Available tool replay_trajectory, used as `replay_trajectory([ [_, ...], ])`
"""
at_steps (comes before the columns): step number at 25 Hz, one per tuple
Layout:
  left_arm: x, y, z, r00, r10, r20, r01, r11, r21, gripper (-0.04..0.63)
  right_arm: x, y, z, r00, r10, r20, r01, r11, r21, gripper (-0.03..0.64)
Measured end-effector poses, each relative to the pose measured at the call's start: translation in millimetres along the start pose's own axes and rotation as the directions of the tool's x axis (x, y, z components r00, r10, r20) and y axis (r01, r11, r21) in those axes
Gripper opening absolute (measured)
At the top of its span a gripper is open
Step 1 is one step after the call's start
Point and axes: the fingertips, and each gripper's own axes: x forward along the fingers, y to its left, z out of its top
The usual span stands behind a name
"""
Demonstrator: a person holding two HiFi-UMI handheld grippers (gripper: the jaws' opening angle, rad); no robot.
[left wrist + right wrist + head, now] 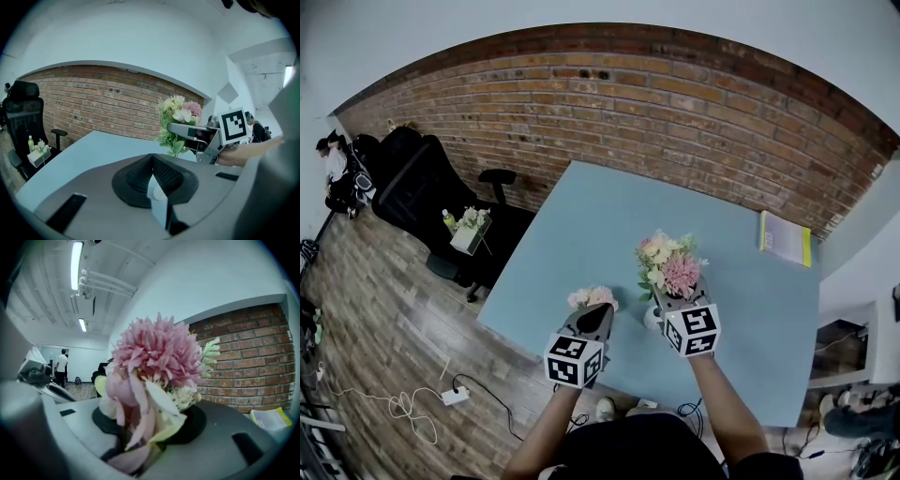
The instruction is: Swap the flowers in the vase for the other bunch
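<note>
Two grippers were out over the pale blue tabletop (581, 234), and two bunches were in play. The left gripper (594, 317) had its jaws pressed tight together. In its own view a single pale strip (157, 199) was pinched in the seam. From the head view the small pink bunch (592, 298) sat right at that tip, over the tabletop's near edge. Over to the right gripper (675, 302): its jaws were parted, and the big mixed bunch (668, 262) stood up between them. One large pink bloom (157, 352) filled its view, with petals and pale leaves hanging loose in the gap. Just beside those jaws, on their left in the head view, was the one white vase (652, 319), low on the tabletop with the big bunch's greenery directly over it. Whether the stems were down inside it, I could not tell. One yellow-edged book (785, 238) lay flat at the far right corner, well apart from all of this. Off the tabletop's left side, one black office chair (412, 173) stood against the brick wall (609, 103). Beside it, one small box (469, 239) held a third cluster of flowers (473, 217) and one bottle (447, 218). One white power strip (455, 396) lay on the wooden floor (375, 309). In the right gripper view, two strip lights (76, 258) ran along the ceiling, and one person (61, 364) stood far back in the room.
</note>
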Motion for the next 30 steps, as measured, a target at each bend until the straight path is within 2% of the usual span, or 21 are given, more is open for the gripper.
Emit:
replay_trajectory([
  [11,4.1,-6.2,-3.7,1.0,-0.008,-0.011,0.009,1.0,0.014,0.009,-6.9,1.5,-33.9,0.999,0.006,-0.047,-0.005,1.0,0.031,0.238],
  [18,3.4,-5.1,-7.6,1.0,-0.005,-0.012,0.005,1.0,0.001,0.009,-5.5,2.1,-48.0,0.997,0.005,-0.077,0.0,0.998,0.062,0.304],
  [25,1.0,0.9,-7.5,1.0,0.002,-0.011,-0.002,1.0,-0.002,0.009,-4.1,2.8,-60.6,0.994,-0.007,-0.109,0.017,0.996,0.092,0.339],
  [30,2.6,1.5,-6.4,1.0,-0.002,-0.007,0.002,1.0,-0.007,0.009,-2.6,3.8,-71.6,0.989,0.001,-0.145,0.014,0.994,0.105,0.395],
])
